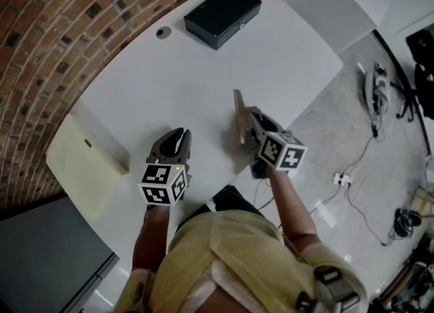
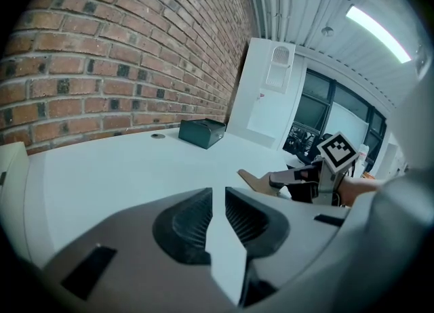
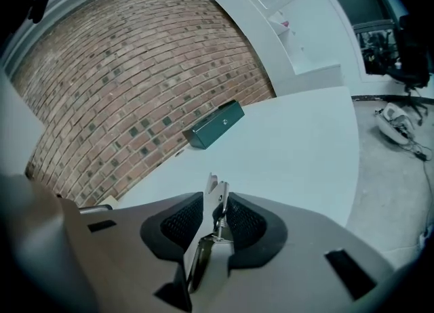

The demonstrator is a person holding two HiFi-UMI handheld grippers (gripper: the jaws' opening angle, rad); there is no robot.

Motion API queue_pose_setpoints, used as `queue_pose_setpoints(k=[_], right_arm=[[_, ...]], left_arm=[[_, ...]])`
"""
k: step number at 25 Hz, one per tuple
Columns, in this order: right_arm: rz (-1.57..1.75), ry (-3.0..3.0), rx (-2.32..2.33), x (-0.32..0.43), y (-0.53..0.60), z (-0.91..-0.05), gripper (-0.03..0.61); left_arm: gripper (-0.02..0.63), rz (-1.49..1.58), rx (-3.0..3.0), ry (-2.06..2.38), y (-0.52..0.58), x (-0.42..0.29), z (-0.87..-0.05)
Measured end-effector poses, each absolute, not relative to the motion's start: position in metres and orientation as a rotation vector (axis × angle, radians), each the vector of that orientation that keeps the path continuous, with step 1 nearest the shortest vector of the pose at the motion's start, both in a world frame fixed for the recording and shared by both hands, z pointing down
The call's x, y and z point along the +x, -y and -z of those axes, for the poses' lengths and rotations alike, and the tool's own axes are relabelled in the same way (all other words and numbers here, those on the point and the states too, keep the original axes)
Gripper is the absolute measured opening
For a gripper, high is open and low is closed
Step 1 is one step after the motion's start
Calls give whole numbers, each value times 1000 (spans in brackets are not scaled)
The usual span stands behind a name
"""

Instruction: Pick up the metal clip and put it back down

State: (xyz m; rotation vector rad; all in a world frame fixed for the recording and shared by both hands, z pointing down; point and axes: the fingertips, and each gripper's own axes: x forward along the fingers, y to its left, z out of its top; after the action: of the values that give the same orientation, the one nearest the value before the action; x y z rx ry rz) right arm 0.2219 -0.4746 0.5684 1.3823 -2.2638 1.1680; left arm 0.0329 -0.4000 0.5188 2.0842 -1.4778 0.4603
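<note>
The metal clip (image 3: pixel 215 220) stands on edge between my right gripper's (image 3: pixel 214 227) black ribbed pads. It lies close against the right pad, and a thin gap shows at the left pad, so the jaws stand open around it. In the head view the clip (image 1: pixel 239 116) juts out ahead of the right gripper (image 1: pixel 252 127) near the white table's (image 1: pixel 203 74) front right part. The left gripper view shows the clip (image 2: pixel 256 181) as a brownish wedge low over the table. My left gripper (image 1: pixel 178 143) rests to the left, its jaws a little apart and empty.
A dark green metal box (image 1: pixel 222 15) sits at the table's far side, with a small round cable hole (image 1: pixel 163 32) left of it. A brick wall runs behind. A cream panel (image 1: pixel 81 162) adjoins the table's left edge. Cables lie on the floor (image 1: pixel 352 183) at right.
</note>
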Motion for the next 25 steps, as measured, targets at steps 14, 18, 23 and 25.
queue_pose_setpoints(k=[14,18,23,25], right_arm=[[-1130,2230,1501,235,464,-550,107],[-1136,2228,1565,239,458,-539,107],[-1048,2218,1622,244,441,-517,107],[-1054,2235,1625,242,434,-510,106]], left_arm=[[57,-435,2137,1473,382,27,-501],[57,-412,2159,1475,378,23,-489],[57,-387,2187,1480,369,19,-473],[57,-376,2196,1482,363,17,-468]])
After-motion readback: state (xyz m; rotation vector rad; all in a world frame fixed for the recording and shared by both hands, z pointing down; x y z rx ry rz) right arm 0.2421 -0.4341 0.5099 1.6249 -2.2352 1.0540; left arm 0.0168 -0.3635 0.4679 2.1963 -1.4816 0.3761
